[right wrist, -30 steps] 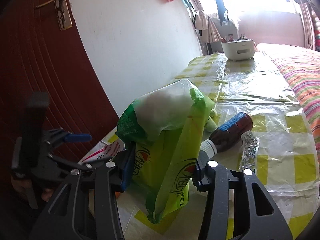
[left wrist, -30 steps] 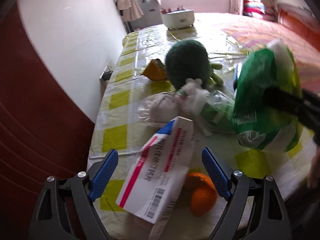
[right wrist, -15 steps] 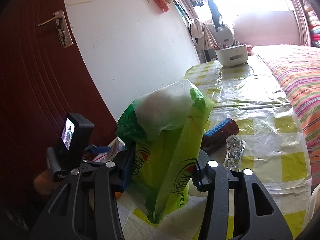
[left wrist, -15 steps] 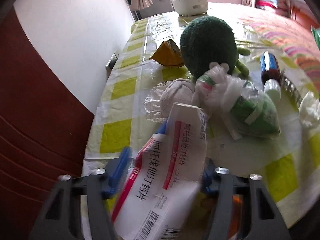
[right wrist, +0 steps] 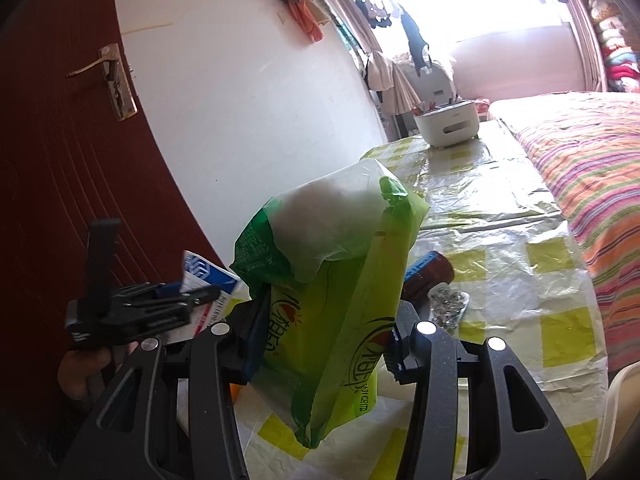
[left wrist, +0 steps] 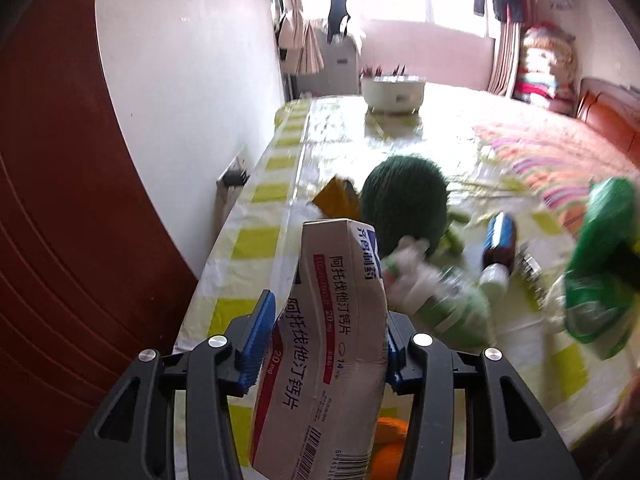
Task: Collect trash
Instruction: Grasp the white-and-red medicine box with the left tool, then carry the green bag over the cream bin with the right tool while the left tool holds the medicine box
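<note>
The left gripper [left wrist: 324,344] is clamped on a white medicine box [left wrist: 332,340] w/ red and blue print, blue pads pressing its two long sides so the box stands lengthwise up out of the jaws, clear of the table [left wrist: 256,240]. The right gripper [right wrist: 324,344] is closed on a green plastic bag [right wrist: 332,280], pinching it around the middle so the top billows up and the bottom hangs just above the tablecloth; prob. held that way to act as the trash sack, mouth up and toward the other hand. In the right wrist view the box [right wrist: 208,276] sits just left of the bag, near but apart, so the likely next step is dropping it in (the bag's opening isn't clearly visible, so how wide it gapes I can't tell). Other items lie on the table: a brown bottle [left wrist: 498,240] w/ white cap lying on its side, a blurred green-and-white wrapped packet [left wrist: 444,304], a silver blister strip [right wrist: 446,304], an orange [left wrist: 390,444] below the box, and a dark green plush toy [left wrist: 404,204], which prob. isn't trash.
</note>
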Available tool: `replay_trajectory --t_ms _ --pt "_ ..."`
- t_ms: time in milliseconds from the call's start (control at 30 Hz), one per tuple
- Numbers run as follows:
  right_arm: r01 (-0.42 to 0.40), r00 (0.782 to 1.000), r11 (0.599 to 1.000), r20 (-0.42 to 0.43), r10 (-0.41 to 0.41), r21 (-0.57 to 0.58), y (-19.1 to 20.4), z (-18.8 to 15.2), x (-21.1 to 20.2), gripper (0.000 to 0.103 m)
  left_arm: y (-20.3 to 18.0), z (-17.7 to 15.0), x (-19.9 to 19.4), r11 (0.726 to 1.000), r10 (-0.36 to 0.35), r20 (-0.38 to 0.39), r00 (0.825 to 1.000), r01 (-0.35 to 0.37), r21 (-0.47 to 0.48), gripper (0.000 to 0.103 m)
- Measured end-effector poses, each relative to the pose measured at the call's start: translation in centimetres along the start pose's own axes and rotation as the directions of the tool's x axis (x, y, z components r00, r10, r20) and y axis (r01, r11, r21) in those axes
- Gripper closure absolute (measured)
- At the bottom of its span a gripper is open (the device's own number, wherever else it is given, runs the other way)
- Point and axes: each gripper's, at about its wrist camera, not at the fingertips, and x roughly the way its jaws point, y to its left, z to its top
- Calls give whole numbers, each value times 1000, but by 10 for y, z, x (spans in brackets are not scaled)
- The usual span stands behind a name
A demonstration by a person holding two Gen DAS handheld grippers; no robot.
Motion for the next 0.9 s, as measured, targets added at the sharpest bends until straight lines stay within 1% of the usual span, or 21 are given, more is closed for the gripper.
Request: replay_trajectory --t_ms 67,100,167,267,467,567,700,800,900 --pt "8 1000 1000 12 -8 4 -4 2 -4 57 -1 3 -8 1000 -22 23 999 22 -17 58" --pt "12 1000 1000 20 -12 6 -5 3 -7 57 -3 6 -13 999 -46 42 998 47 -26 58" --pt "23 999 1000 34 -23 9 -8 5 -12 57 -4 8 -16 997 -70 56 996 72 -39 58" --pt "41 998 999 51 -42 9 -13 6 -20 57 -13 12 -23 993 -106 76 991 109 -37 58" --pt "92 992 996 85 -93 8 -24 8 -38 57 -41 18 -33 984 -175 89 981 176 -3 58" --pt "114 988 993 103 -115 17 -31 9 -48 57 -58 21 -37 978 -211 92 973 210 18 58" --pt "159 978 987 133 -161 22 -39 9 -65 57 -81 26 -42 963 -270 90 959 266 49 58" --pt "190 969 981 153 -193 36 -47 8 -78 57 -99 28 -46 951 -308 90 947 302 67 58" --pt "237 955 971 176 -241 40 -54 6 -90 57 -117 29 -51 937 -345 90 934 337 96 58"
